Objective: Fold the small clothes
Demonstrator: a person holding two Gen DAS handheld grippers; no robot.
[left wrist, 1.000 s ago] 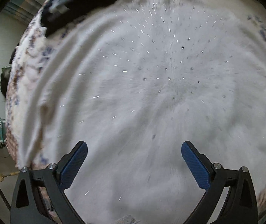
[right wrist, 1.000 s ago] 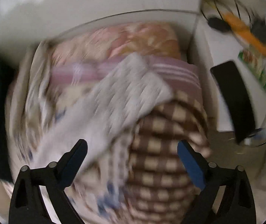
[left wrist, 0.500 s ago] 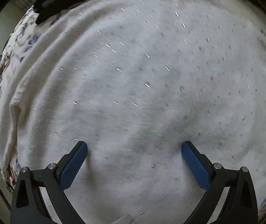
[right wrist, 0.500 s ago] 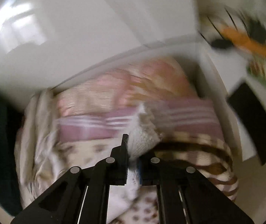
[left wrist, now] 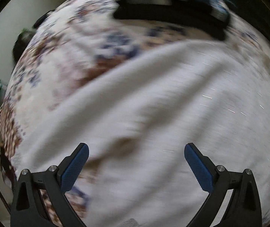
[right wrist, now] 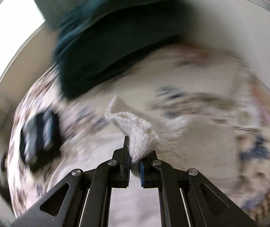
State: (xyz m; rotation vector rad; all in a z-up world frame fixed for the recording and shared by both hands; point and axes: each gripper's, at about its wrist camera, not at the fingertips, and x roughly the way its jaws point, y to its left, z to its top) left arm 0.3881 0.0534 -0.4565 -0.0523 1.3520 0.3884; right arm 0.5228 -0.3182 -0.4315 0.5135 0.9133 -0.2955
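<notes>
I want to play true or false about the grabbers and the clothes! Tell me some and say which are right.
1. The right gripper is shut on a fold of the white knit. True.
2. The left gripper is squeezing the white cloth. False: its jaws stand wide open with nothing between them.
3. A dark teal garment lies past the knit in the right wrist view. True.
4. The bedspread under the clothes is plain green. False: it is whitish with blue and brown patterning.
5. A dark striped garment lies at the far side in the left wrist view. True.
</notes>
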